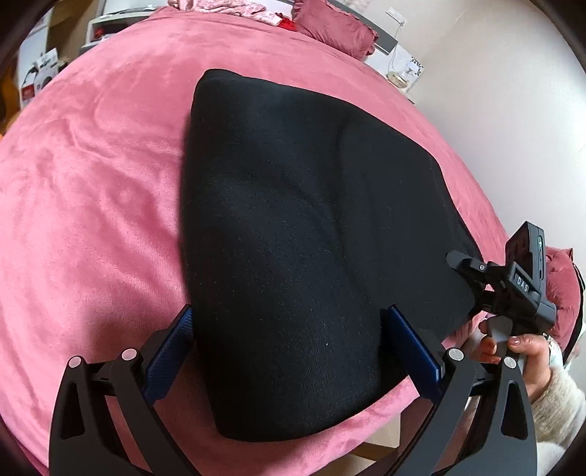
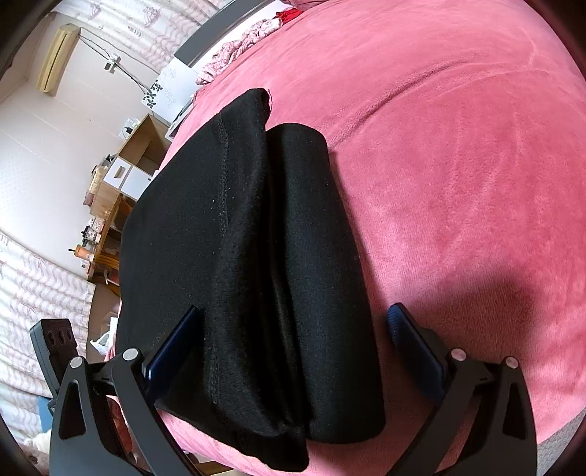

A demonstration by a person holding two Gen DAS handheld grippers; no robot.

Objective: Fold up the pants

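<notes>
Left gripper [image 1: 289, 329] nearest, jaws spread wide, blue pads [image 1: 412, 342] straddling near end of black pants [image 1: 311, 227], not pinching cloth. Right gripper [image 2: 293, 329] likewise at full spread above stacked folds, nothing clamped. Pants [image 2: 249, 238] lie folded into thick bundle near edge of pink bedspread [image 1: 91, 190]. Person's hand [image 1: 520, 351] holds right gripper's handle. Farther off, pink pillow [image 1: 335, 27] and crumpled patterned cloth [image 2: 243, 40] at headboard.

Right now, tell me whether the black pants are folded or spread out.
Folded. The black pants lie on the pink bedspread as a compact stack, with layered edges showing at the near end in the right wrist view.
</notes>
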